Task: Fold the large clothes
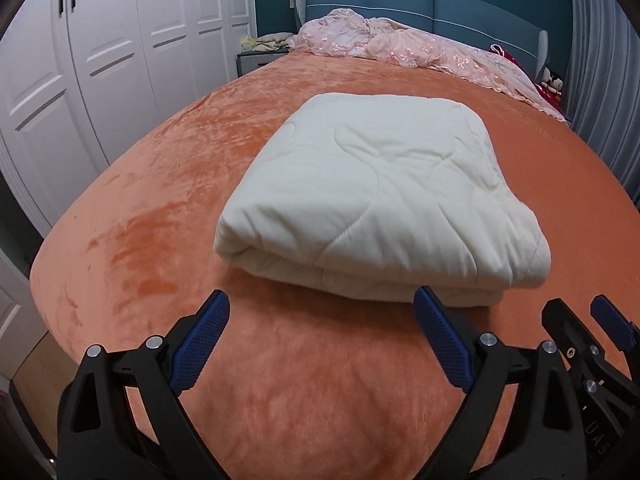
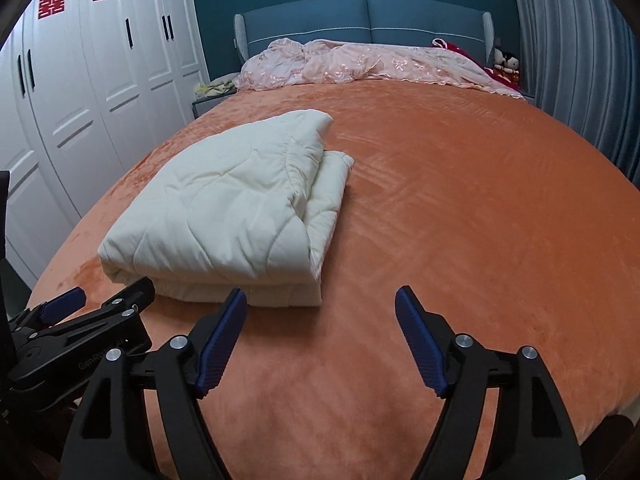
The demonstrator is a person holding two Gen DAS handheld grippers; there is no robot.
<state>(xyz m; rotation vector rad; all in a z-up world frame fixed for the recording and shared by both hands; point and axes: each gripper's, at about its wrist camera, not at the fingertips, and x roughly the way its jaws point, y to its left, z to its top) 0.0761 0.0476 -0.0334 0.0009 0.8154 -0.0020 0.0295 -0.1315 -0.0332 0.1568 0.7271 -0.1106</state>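
Observation:
A cream quilted blanket [image 1: 380,200] lies folded into a thick rectangle on the orange bed cover [image 1: 168,184]; it also shows in the right wrist view [image 2: 224,208]. My left gripper [image 1: 322,308] is open and empty, just short of the blanket's near edge. My right gripper [image 2: 320,304] is open and empty, to the right of the blanket's near right corner. The right gripper [image 1: 580,316] shows at the lower right of the left wrist view. The left gripper [image 2: 108,296] shows at the lower left of the right wrist view.
A crumpled pink bedspread [image 2: 360,62] lies along the blue headboard [image 2: 360,16]. White wardrobes [image 2: 100,80] stand on the left. Grey curtains [image 2: 580,60] hang on the right. Soft toys [image 2: 506,62] sit at the far right corner. The orange bed cover [image 2: 480,200] stretches wide to the right.

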